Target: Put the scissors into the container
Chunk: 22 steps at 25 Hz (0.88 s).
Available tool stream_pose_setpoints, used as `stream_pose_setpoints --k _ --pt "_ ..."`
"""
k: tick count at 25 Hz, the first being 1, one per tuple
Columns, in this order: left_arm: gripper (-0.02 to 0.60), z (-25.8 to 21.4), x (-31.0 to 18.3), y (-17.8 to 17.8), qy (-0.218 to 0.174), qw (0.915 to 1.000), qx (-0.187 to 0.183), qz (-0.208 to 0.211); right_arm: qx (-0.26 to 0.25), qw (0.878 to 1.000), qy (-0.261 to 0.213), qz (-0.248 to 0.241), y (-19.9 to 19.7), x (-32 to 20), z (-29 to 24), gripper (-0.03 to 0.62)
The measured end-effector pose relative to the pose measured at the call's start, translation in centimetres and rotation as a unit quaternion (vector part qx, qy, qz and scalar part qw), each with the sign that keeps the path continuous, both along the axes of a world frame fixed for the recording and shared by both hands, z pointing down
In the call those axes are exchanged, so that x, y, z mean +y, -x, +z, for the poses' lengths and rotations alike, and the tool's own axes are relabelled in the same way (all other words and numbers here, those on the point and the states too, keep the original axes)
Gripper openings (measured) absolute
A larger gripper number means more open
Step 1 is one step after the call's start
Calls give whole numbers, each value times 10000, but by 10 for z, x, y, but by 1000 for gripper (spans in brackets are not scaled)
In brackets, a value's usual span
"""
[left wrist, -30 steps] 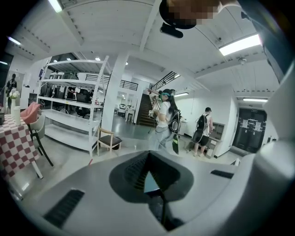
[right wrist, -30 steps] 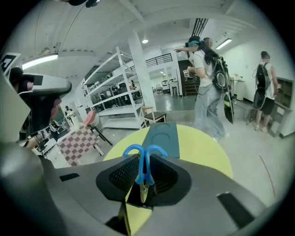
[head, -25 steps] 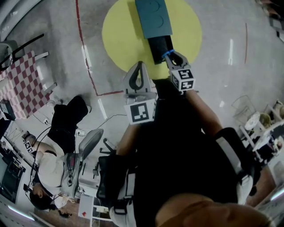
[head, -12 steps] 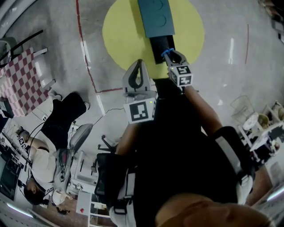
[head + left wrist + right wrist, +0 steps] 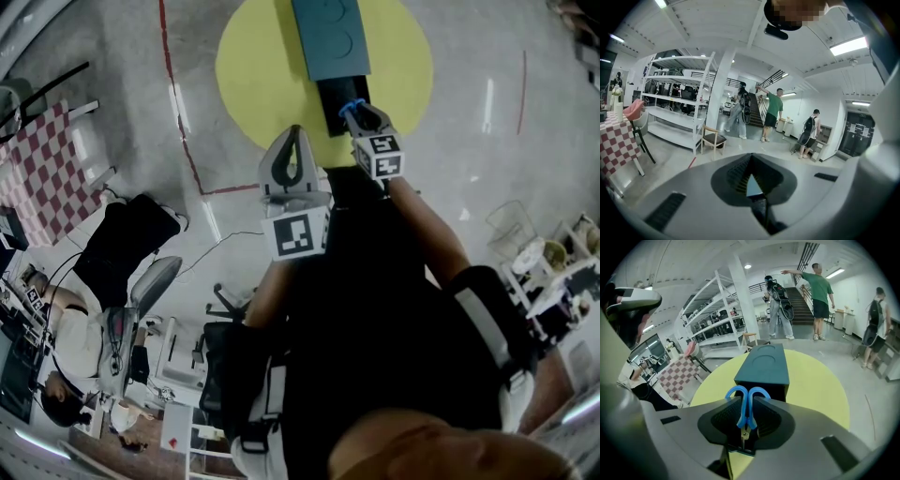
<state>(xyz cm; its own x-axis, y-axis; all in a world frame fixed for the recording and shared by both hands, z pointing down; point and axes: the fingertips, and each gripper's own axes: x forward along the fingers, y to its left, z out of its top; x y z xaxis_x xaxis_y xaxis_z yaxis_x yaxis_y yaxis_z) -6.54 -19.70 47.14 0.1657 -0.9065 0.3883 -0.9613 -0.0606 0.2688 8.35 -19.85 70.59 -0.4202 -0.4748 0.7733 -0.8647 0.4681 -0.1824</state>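
Observation:
Blue-handled scissors are clamped in my right gripper, handles pointing forward and blades back between the jaws. In the head view that gripper hangs over the near edge of the round yellow table, with the scissors at the dark open end of the teal container. The right gripper view shows the container just beyond the handles, its black opening facing me. My left gripper is held left of it over the table's edge. Its jaws are shut and hold nothing.
A red line runs across the grey floor left of the table. A checkered table and a seated person are at the left. White shelving and standing people fill the far room. Wire baskets stand right.
My right gripper has crept forward with the scissors, closer to the container's open end. The left gripper has barely moved. The seated person at the left has shifted.

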Motion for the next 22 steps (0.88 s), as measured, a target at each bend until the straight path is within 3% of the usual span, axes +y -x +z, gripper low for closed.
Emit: stream_pose_setpoints --k 22 --pt "-2 14 -18 11 149 9997 115 -165 328 9978 576 -79 21 -33 45 78"
